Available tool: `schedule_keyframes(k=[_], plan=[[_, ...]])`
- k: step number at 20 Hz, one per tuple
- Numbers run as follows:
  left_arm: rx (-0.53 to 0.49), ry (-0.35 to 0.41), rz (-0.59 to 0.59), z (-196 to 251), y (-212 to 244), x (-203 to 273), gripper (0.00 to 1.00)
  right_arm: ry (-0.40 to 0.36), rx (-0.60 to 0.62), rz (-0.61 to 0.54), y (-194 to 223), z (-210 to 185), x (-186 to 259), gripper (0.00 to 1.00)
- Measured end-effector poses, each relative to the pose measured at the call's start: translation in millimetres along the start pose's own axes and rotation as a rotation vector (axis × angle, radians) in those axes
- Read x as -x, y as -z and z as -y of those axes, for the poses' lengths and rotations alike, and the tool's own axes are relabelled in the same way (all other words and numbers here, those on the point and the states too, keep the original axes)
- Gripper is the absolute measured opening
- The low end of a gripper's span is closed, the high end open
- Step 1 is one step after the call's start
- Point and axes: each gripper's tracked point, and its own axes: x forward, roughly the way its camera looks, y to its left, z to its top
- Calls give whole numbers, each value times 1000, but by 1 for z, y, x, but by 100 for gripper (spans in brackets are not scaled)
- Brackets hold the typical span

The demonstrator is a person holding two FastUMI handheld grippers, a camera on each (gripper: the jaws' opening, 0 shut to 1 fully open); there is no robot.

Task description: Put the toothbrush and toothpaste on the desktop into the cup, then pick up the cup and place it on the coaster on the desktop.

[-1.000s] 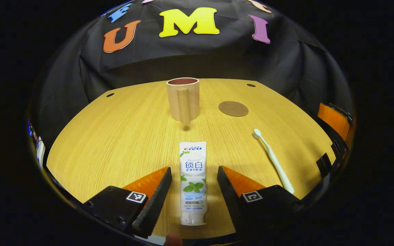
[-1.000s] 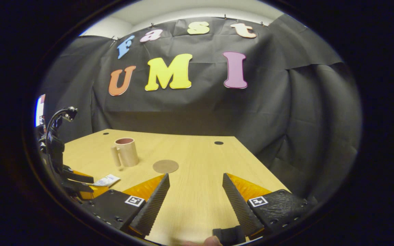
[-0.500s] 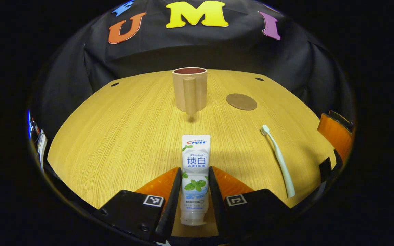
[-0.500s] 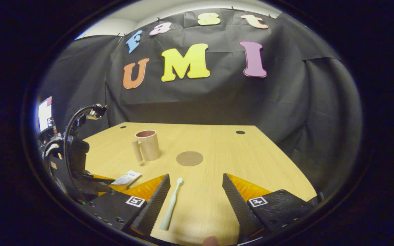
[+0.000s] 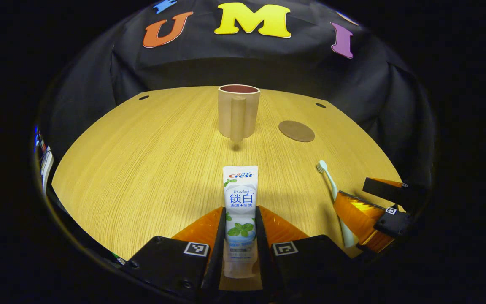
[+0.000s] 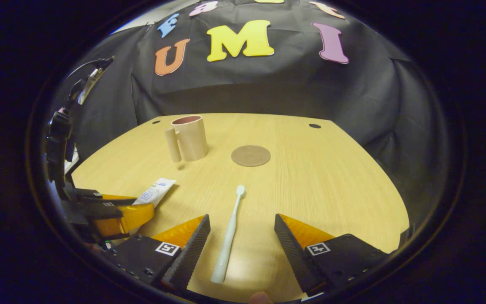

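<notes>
A white toothpaste tube [image 5: 240,207] lies flat on the wooden desktop [image 5: 150,152], and my left gripper [image 5: 240,219] is shut on its lower half. The beige cup [image 5: 238,111] stands upright beyond it, handle toward me, with a round brown coaster [image 5: 296,131] to its right. In the right gripper view a pale toothbrush [image 6: 230,236] lies between the open fingers of my right gripper [image 6: 241,230], bristle head pointing away. The cup [image 6: 189,137], the coaster [image 6: 251,155] and the toothpaste tube [image 6: 155,191] in the left gripper [image 6: 112,213] show farther off. The toothbrush [image 5: 331,190] and right gripper [image 5: 367,211] also appear at right.
The desktop [image 6: 331,181] has two small dark holes near its far corners [image 5: 144,97] [image 5: 320,105]. Black cloth closes the booth behind and beside the table. A bent cable and gear [image 6: 63,122] stand at the left edge in the right gripper view.
My left gripper closed on the toothpaste tube. My right gripper came down and forward, so the toothbrush now lies between its open fingers.
</notes>
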Motion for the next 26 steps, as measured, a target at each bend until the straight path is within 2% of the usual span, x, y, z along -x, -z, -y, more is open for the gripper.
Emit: schedule_keyframes(k=[5, 9, 11, 12, 13, 14, 15, 17, 19, 20, 24, 25, 26], plan=[[25, -7, 66, -7, -16, 17, 41, 37, 14, -7, -3, -5, -14, 93], [29, -21, 126, -13, -33, 31, 40, 50, 0, -56, 5, -11, -28, 82], [29, -29, 155, -16, -40, 38, 40, 38, -12, -69, 4, -16, -33, 72], [27, -35, 168, -18, -44, 40, 40, 38, -9, -73, 2, -17, -36, 59], [24, -40, 179, -20, -46, 41, 40, 38, -10, -75, 1, -17, -37, 53], [23, -45, 188, -21, -48, 43, 40, 29, -19, -77, 2, -18, -38, 39], [23, -46, 198, -22, -52, 46, 40, 26, -37, -78, 2, -18, -39, 32], [21, -48, 223, -23, -62, 49, 40, 16, -50, -76, 3, -17, -40, 5], [11, -48, 259, -22, -78, 50, 40, 9, -55, -74, 0, -14, -38, 6], [0, -44, 286, -21, -89, 51, 40, 1, -57, -74, 1, -16, -41, 0], [-53, -35, 387, -21, -138, 46, 40, -15, -53, -70, -1, -12, -35, 0], [-50, -29, 421, -20, -152, 47, 44, -13, -45, -67, -2, -8, -32, 2], [-45, -23, 453, -19, -168, 49, 40, -15, -45, -62, -3, -5, -27, 0]])
